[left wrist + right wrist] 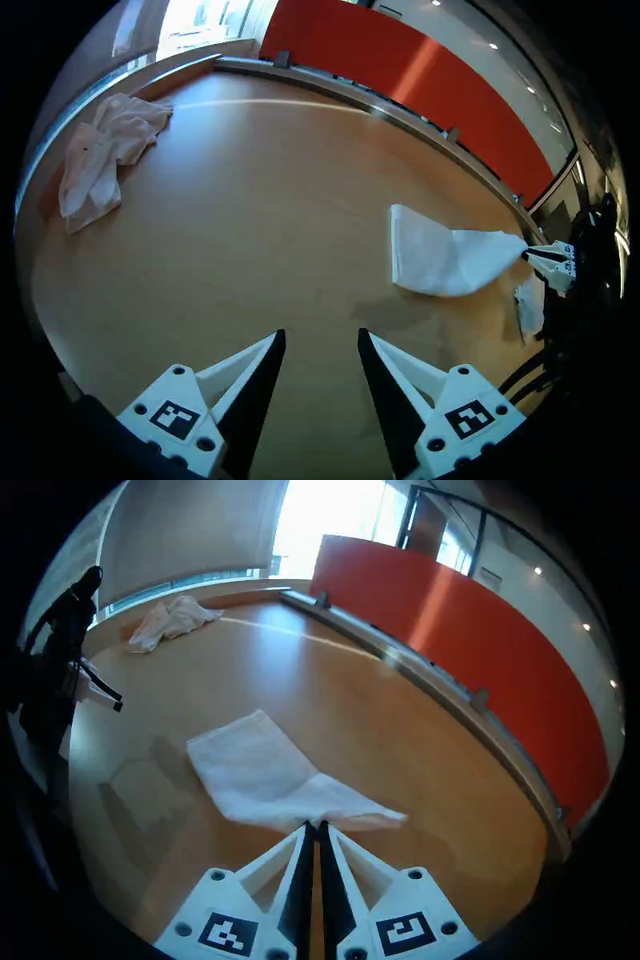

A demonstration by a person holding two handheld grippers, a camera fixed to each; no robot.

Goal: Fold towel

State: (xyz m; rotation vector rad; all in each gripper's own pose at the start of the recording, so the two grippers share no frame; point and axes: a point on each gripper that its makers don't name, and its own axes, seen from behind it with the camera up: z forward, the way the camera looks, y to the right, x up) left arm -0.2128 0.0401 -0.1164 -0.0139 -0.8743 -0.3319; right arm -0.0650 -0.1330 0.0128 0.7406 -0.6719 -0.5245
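Towel (436, 260) in play, white, out on the wooden table (256, 240), and you have it by one corner. In the left gripper view your right gripper (528, 254) is over at the table's right side, its fingers pinched together on that corner. The cloth draws to a point at the tips, and from there it fans out and lies flat on the wood, its far edge straight.

In the right gripper view the two fingers (302, 864) run almost parallel with just a sliver between them. The towel's near corner is caught right at the tips. Beyond them it spreads across the table, one half flat and the near half lying rumpled towards you.

Your left gripper (320, 332) is wide open and empty. It hangs above bare wood, well apart from the towel, which lies ahead and to its right. Nothing sits between its fingers but tabletop.

Off in the far corner of the table there is a pile (104, 156) of pale cloth, crumpled and well apart from the towel and both grippers. A metal rail (376, 108) runs along the table's far edge, with a red panel (416, 72) standing right behind it. Bright window light comes in past the pile and glares off the wood.
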